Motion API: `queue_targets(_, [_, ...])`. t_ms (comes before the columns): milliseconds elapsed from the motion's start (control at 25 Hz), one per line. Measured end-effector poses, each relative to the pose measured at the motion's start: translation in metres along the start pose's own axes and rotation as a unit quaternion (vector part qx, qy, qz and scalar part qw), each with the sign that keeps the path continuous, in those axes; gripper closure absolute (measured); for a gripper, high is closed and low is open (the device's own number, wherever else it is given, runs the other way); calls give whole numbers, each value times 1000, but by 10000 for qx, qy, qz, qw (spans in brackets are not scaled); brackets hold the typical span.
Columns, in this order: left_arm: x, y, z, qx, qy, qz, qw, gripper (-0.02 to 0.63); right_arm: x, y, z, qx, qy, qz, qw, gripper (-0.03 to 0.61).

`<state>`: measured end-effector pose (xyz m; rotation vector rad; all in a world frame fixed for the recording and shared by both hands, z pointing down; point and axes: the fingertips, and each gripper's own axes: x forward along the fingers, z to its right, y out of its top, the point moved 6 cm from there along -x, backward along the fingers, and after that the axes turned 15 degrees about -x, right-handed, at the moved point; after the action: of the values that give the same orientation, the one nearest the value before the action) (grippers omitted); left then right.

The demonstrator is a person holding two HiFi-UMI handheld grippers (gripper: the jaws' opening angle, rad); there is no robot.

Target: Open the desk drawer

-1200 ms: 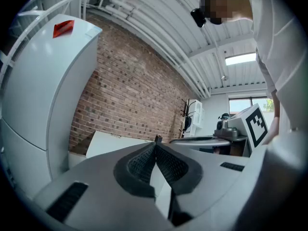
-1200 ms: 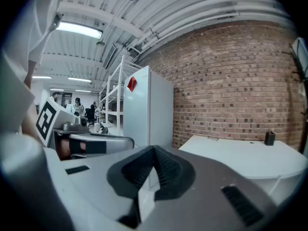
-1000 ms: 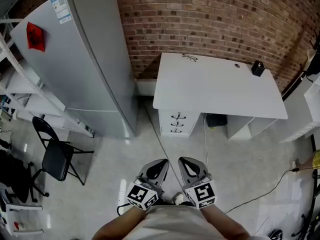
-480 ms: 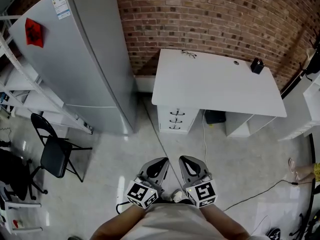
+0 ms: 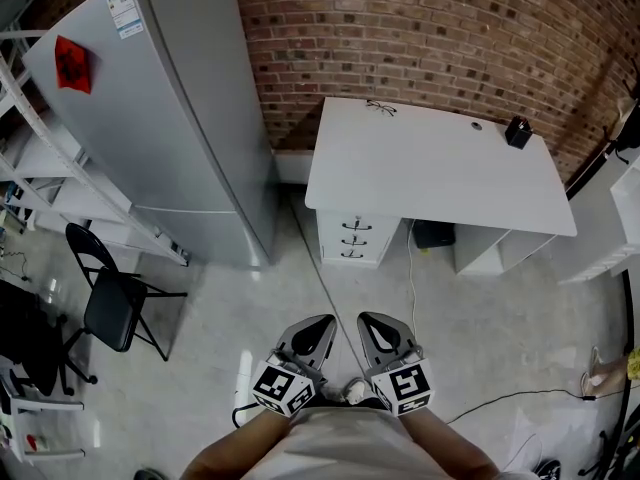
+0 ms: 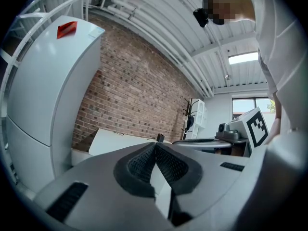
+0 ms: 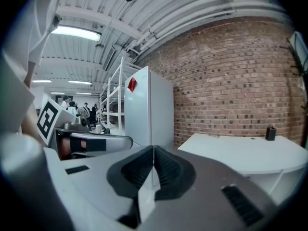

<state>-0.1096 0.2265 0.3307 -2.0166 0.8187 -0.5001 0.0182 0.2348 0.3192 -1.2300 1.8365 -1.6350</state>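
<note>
Here we stand well back from the desk (image 5: 440, 168), with the left gripper (image 5: 318, 326) and right gripper (image 5: 375, 324) held low and side by side close to our body, each with its jaws pressed together on nothing, since nothing to grip is within reach yet. The drawers (image 5: 338, 244), a stack of three with dark handles (image 5: 352, 231), sit closed under the desk's left end, near the fridge (image 5: 170, 108) and facing us. We judge the task barely begun: we must walk up and part one gripper's jaws before taking a handle.
</note>
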Motion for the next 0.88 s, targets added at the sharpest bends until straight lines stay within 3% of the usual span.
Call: queue_targets(880, [6, -21, 18, 55, 638, 124, 9979, 606, -25, -32, 22, 172, 342, 97, 9992, 561])
